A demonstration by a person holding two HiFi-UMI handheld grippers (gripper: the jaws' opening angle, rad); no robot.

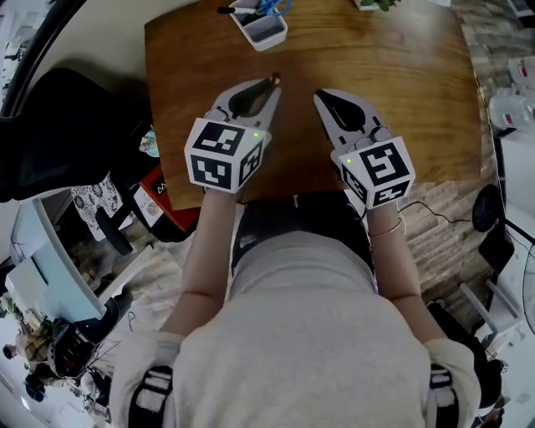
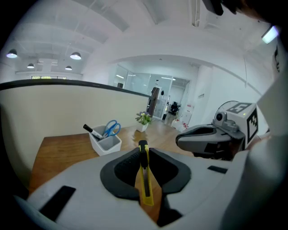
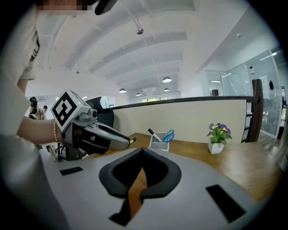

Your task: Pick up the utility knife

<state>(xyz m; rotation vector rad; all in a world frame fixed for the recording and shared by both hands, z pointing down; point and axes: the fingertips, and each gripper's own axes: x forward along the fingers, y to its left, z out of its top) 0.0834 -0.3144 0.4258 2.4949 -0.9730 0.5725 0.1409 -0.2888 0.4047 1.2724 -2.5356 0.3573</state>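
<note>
The yellow and black utility knife stands on edge between the pads of my left gripper, which is shut on it and lifted above the wooden table. In the head view the knife's tip pokes out past the left gripper. The right gripper view shows that tip too, sticking out of the left gripper. My right gripper hangs beside it, jaws closed together with nothing between them; it appears in the head view and in the left gripper view.
A white holder with blue scissors and a black marker stands at the table's far side. A small potted plant sits further right. A black chair and clutter lie left of the table.
</note>
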